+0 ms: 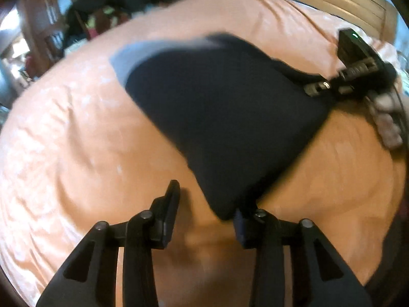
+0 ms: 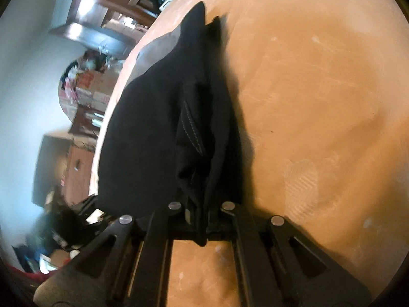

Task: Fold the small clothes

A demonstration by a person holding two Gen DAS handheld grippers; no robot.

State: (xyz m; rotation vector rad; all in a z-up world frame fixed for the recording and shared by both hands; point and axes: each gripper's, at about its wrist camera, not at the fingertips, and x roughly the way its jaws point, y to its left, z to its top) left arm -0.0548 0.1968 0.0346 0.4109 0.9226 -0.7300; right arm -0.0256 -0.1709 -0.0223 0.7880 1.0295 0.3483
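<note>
The small black fabric garment (image 1: 225, 117) hangs stretched above the peach-orange bedsheet (image 1: 76, 140); the right gripper (image 2: 202, 220) is clamped tight on one bunched corner; the left gripper (image 1: 207, 204) stands spread wide, one finger (image 1: 170, 199) clear, the near corner just brushing the other; to fold cleanly, I'd judge it should close on that corner first, keep the cloth taut, then lay it flat.
</note>
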